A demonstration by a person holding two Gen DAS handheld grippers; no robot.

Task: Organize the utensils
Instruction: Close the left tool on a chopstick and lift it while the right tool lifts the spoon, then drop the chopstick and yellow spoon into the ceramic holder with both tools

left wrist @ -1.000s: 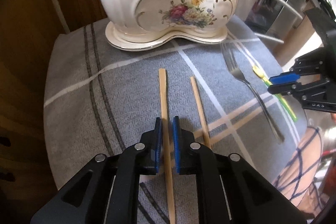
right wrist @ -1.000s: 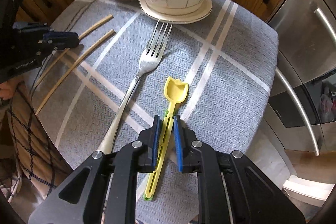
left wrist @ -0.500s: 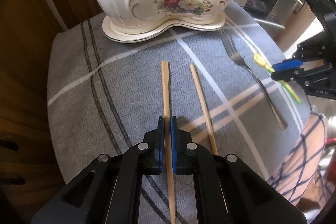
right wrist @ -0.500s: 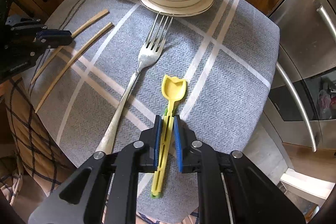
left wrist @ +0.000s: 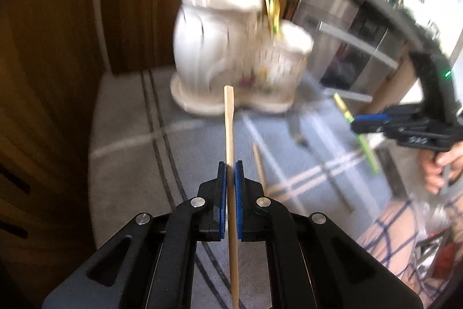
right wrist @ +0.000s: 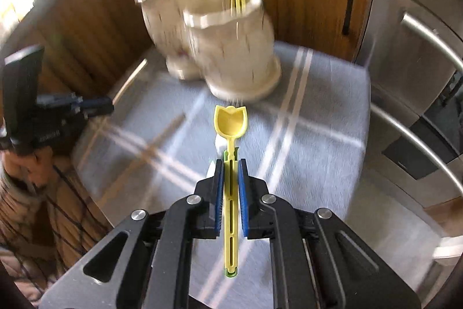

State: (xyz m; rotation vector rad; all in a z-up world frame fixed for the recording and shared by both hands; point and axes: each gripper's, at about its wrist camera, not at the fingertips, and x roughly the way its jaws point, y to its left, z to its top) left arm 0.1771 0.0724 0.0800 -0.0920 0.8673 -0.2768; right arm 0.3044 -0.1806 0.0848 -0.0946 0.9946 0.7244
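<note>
My left gripper [left wrist: 230,164] is shut on a wooden chopstick [left wrist: 229,123] and holds it above the grey cloth, pointing toward the white floral ceramic holder [left wrist: 231,54]. My right gripper [right wrist: 230,162] is shut on a yellow tulip-shaped spoon [right wrist: 230,122], lifted above the cloth and aimed at the holder [right wrist: 220,42]. The holder has chopsticks, a fork and a yellow utensil standing in it. A second chopstick [left wrist: 259,161] and a fork [left wrist: 301,135] lie on the cloth. The right gripper also shows in the left wrist view [left wrist: 367,120], and the left gripper in the right wrist view [right wrist: 98,106].
The grey plaid cloth [left wrist: 130,158] covers a small table. Wooden cabinets [left wrist: 52,48] stand behind and to the left. A stainless appliance with bar handles [right wrist: 419,77] is on the right. The person's plaid-clad leg [left wrist: 399,236] is at the table's near edge.
Both grippers have lifted off the cloth, the left with the chopstick and the right with the yellow spoon, and tilted up so the holder's top now shows. Both views are motion-blurred.
</note>
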